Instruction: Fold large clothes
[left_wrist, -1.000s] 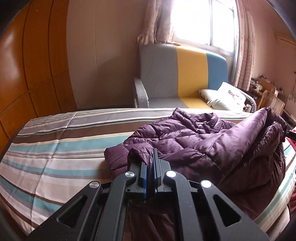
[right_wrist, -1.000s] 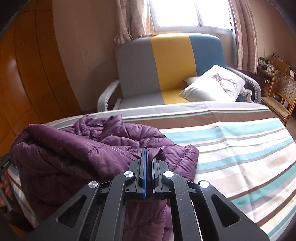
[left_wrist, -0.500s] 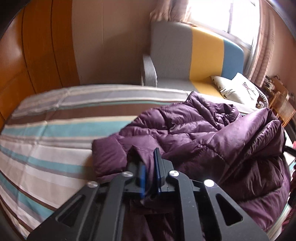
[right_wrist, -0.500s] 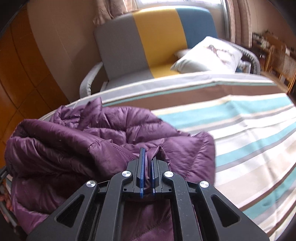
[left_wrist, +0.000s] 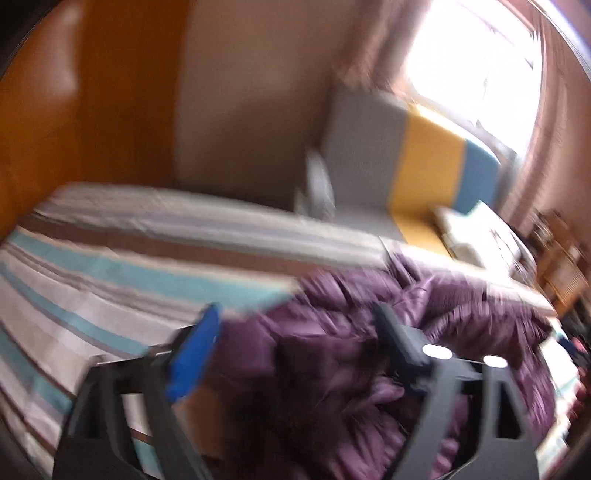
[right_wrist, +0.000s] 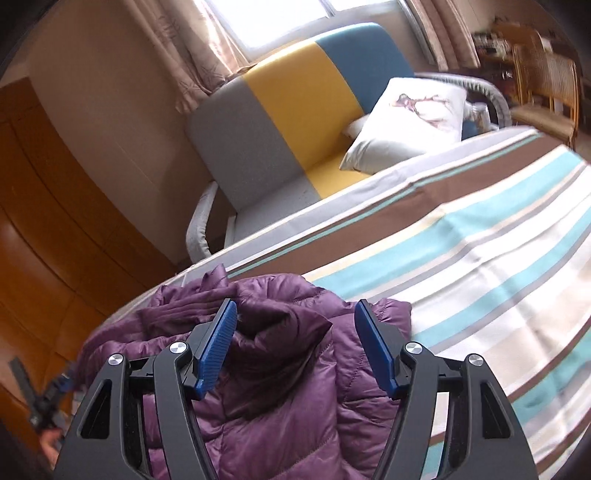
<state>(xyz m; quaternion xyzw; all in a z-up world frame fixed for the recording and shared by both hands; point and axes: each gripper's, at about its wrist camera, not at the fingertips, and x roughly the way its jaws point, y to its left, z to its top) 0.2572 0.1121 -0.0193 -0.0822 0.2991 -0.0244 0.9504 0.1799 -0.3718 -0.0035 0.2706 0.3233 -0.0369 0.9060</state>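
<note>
Jaws of the left gripper (left_wrist: 295, 325) and right gripper (right_wrist: 293, 321) are standing wide, having just been opening, their pads clear of the purple down jacket (right_wrist: 280, 369) lying bunched on the striped bed (right_wrist: 480, 266).

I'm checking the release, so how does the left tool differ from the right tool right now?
The left tool is blurred and rolled, one blue pad lower than the other side; the right tool is sharp and sits level. The left spreads wider than the right. Both have just been opening and stand open, pads clear of the purple jacket, which lies bunched between them on the striped bed.
</note>
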